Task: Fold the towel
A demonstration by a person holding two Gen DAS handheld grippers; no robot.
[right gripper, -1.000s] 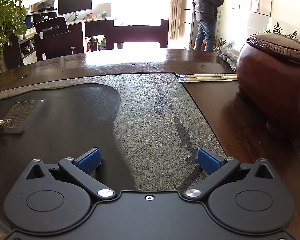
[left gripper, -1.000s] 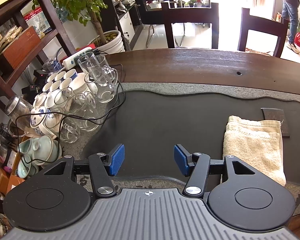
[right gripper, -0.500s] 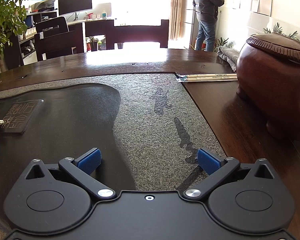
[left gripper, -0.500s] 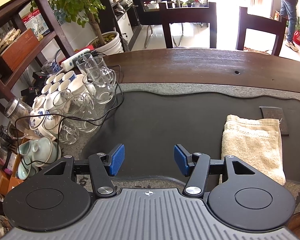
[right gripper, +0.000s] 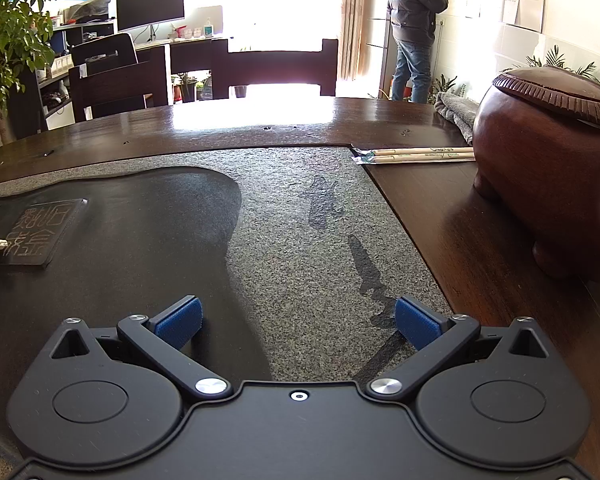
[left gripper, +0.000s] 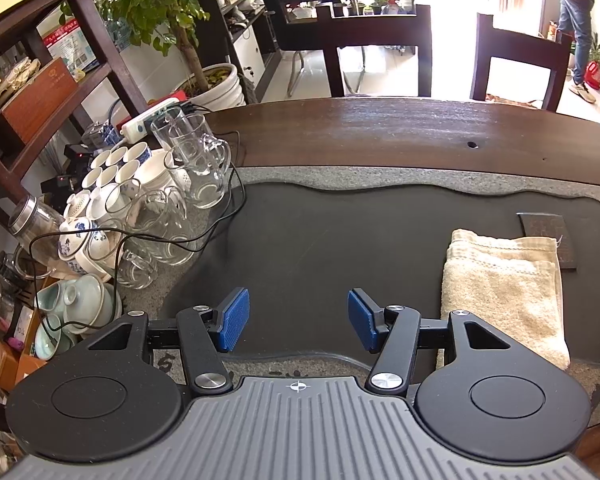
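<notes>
One fluffy beige towel (left gripper: 504, 288), folded into a rectangle, lying on smooth dark stone tray (left gripper: 320, 240), overlapping carved slab (left gripper: 548, 228). Left gripper (left gripper: 298, 320) hovering beside it, gaping, empty; right gripper (right gripper: 298, 322) spread wider, empty, over speckled granite.

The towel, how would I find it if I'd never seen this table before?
Start at the big dark stone tea tray set into the wooden table. Look toward its right end, in front of the small dark engraved slab. The towel lies there folded flat: it is the only soft, cream, fuzzy thing, while the glass mugs and white teacups crowd the far left.
</notes>
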